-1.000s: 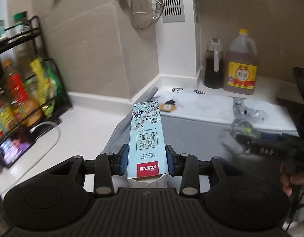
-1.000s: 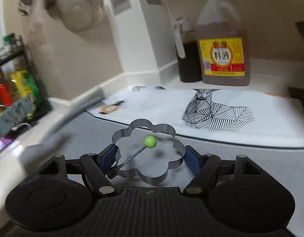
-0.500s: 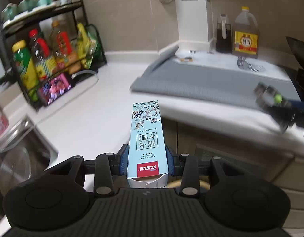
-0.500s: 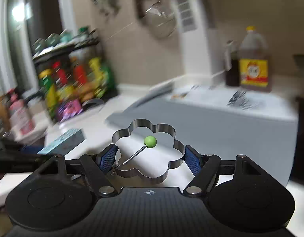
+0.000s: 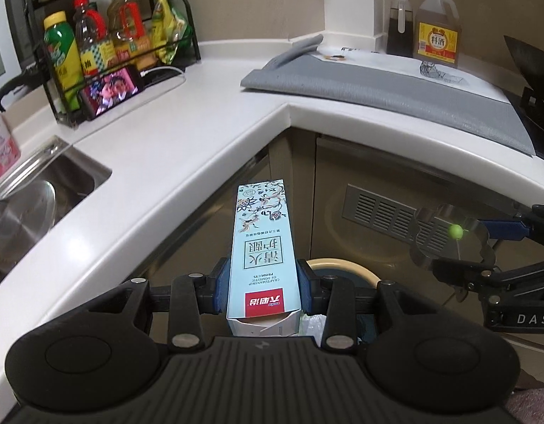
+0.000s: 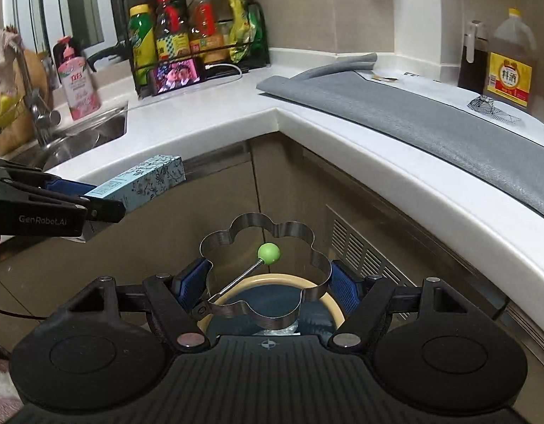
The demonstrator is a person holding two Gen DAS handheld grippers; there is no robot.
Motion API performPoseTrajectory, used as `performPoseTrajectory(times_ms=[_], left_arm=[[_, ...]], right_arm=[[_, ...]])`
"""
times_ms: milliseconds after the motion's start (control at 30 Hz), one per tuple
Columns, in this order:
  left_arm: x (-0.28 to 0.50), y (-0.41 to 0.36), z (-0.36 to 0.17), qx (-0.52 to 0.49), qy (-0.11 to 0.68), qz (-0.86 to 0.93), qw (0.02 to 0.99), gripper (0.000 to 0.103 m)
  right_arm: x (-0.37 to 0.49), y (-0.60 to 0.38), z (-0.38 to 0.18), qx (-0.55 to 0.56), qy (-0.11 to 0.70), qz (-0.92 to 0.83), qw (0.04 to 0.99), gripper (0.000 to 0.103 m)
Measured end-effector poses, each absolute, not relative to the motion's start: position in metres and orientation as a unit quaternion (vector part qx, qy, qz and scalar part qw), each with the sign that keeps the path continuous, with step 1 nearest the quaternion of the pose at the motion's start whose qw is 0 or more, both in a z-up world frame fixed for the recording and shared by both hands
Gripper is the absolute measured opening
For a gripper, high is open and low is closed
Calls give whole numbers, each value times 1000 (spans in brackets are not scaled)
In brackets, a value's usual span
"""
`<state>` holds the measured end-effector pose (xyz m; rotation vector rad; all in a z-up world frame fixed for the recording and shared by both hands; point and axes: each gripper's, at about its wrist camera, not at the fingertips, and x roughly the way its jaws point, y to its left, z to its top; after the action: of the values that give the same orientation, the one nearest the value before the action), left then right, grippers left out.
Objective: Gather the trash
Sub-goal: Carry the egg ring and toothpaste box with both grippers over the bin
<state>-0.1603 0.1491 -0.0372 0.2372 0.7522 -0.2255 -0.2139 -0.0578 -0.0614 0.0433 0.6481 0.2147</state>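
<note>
Left claw (image 5: pixel 263 291) clamped on one pale blue carton (image 5: pixel 262 251), lower centre of frame. Right claw (image 6: pixel 268 288) pinching one flower-shaped metal ring (image 6: pixel 265 272) with green knob, lower centre. Both hang off desk (image 6: pixel 395 162), over one round bin (image 6: pixel 272 304) with cream rim at bottom centre. Pickup judged done; drop into bin not yet done. One crumpled patterned paper (image 6: pixel 492 107) left on grey mat (image 6: pixel 431 123), right side.
</note>
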Motion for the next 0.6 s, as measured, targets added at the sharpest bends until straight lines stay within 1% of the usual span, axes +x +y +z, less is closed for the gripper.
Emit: performPoseTrajectory(times_ms=[600], left_arm=[[-152,154,-59,99,397,-103,907,43]], right_arm=[[-197,-39,-73,-10,361,119,925,76]])
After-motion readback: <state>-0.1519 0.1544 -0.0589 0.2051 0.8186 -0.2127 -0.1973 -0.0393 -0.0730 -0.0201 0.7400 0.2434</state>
